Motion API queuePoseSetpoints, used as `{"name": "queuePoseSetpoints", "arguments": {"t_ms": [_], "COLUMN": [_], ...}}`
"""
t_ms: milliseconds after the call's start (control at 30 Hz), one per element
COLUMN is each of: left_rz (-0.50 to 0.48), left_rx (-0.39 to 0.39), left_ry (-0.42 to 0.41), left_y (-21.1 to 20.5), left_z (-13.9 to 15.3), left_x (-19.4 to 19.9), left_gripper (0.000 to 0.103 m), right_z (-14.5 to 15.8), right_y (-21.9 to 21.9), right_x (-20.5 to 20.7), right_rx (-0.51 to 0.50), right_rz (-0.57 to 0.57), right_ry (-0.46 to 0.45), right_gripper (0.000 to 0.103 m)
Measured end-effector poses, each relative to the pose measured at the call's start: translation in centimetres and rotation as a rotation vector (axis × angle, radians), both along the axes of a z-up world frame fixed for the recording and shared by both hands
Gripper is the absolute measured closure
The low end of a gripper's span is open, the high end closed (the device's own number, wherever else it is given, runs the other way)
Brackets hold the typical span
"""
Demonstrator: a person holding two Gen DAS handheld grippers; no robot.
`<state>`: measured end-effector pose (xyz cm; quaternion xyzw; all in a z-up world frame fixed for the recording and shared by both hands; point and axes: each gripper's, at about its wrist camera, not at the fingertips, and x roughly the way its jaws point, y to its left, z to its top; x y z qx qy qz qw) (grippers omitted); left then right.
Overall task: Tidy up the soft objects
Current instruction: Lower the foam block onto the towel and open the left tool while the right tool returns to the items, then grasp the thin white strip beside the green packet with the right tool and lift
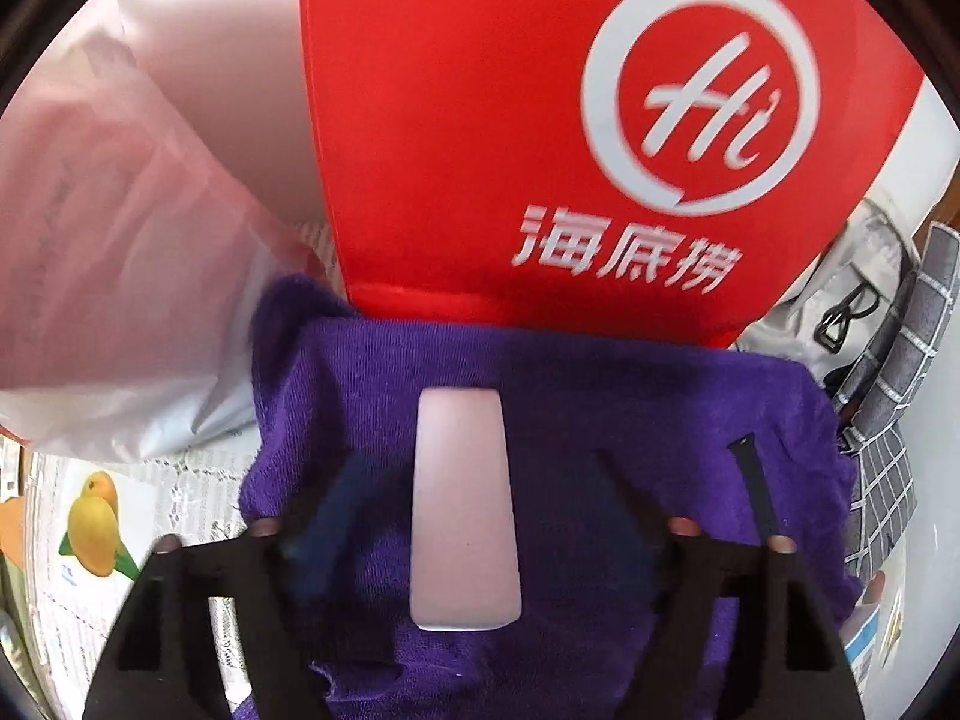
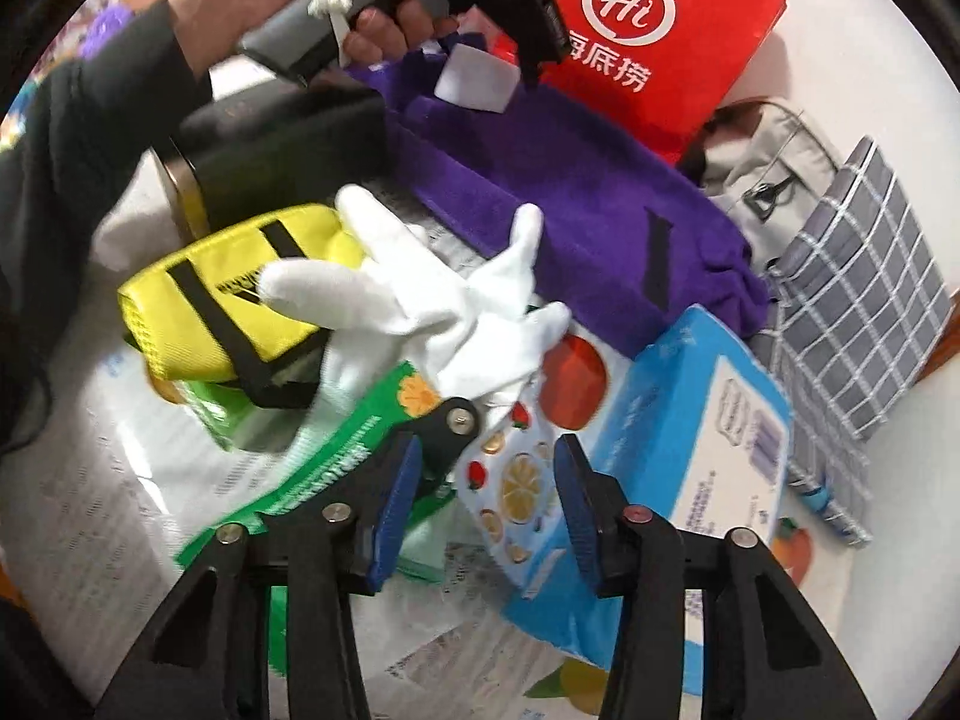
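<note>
A purple towel [image 1: 576,408] lies below my left gripper [image 1: 465,480], against a red paper bag [image 1: 480,138]. The left jaws stand wide apart over the towel, with a pale rectangular card [image 1: 465,510] between them; it is unclear whether they hold anything. In the right wrist view the towel [image 2: 576,180] stretches across the back, with the left gripper [image 2: 480,69] at its far end. My right gripper [image 2: 480,480] is open; a white glove [image 2: 444,300] lies just ahead of its blue pads [image 2: 396,498], over a yellow pouch [image 2: 228,300].
A blue tissue pack [image 2: 708,438], a green packet [image 2: 336,468], a grey checked bag [image 2: 864,312], a light grey bag [image 2: 768,168] and a black case [image 2: 282,150] crowd the newspaper-covered table [image 2: 90,510]. A translucent plastic bag [image 1: 108,276] lies left of the towel.
</note>
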<state>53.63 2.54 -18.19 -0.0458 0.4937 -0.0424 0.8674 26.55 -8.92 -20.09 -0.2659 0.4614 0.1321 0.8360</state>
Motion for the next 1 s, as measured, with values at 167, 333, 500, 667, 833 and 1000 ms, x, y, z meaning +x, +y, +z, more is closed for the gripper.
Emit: {"name": "queuePoseSetpoints", "arguments": {"t_ms": [167, 333, 500, 667, 833, 1000], "left_rz": [-0.004, -0.008, -0.03, -0.039, -0.059, -0.107], "left_rx": [-0.01, -0.035, -0.041, -0.02, -0.014, -0.028], "left_ry": [-0.021, -0.029, -0.02, -0.046, -0.1, -0.126], "left_y": [0.0, 0.5, 0.7, 0.1, -0.6, -1.7], "left_z": [1.2, 2.2, 3.1, 4.0, 5.6, 7.2], "left_x": [-0.6, -0.6, -1.3, -2.3, -3.6, -5.2], "left_gripper": [0.023, 0.023, 0.023, 0.023, 0.023, 0.023], "right_z": [-0.4, -1.1, 0.2, 3.0, 4.6, 5.8], "right_y": [-0.6, 0.3, -0.3, -1.7, -2.5, -3.9], "right_x": [0.0, -0.5, -0.4, -0.7, -1.6, -2.6], "right_rx": [-0.025, -0.1, -0.031, 0.124, 0.246, 0.316], "right_rz": [-0.034, -0.024, -0.063, -0.108, -0.122, -0.156], "right_ry": [0.005, -0.047, -0.064, -0.071, -0.059, -0.073], "right_gripper": [0.079, 0.089, 0.1, 0.1, 0.1, 0.1]}}
